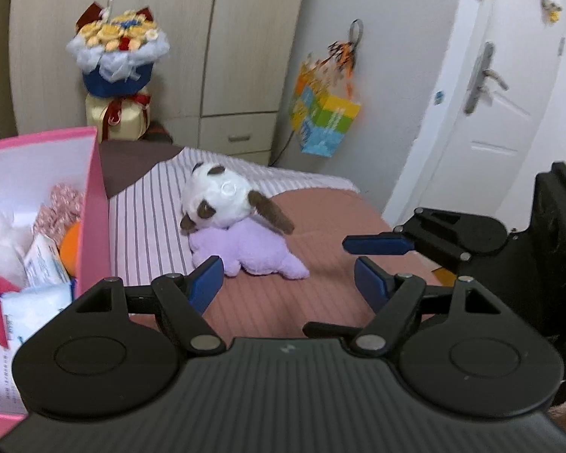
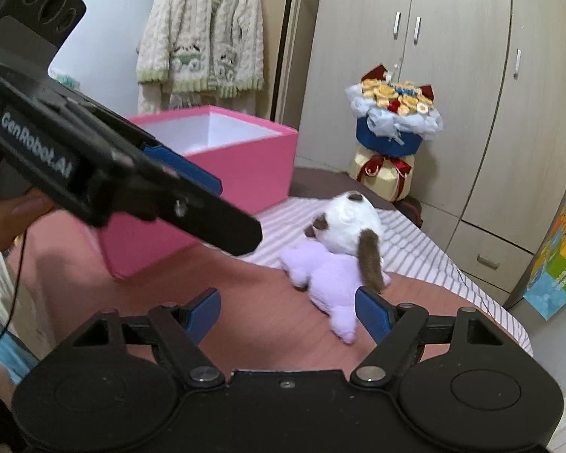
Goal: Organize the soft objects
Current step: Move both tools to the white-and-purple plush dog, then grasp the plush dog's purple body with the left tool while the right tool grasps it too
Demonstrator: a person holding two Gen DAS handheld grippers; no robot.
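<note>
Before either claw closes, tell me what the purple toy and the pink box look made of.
Purple toy: seemingly soft plush fabric, matte with a fuzzy nap and rounded, squashy limbs.
Pink box: probably stiff cardboard, smooth pink outside, white inside, with straight thin walls and crisp corners.

The left hand-held gripper (image 1: 285, 283) is hovering with jaws apart and empty over the bed (image 1: 320, 204), where a white-and-brown plush dog (image 1: 222, 200) is lying on a purple plush toy (image 1: 249, 249) beside a pink box (image 1: 90, 204).
</note>
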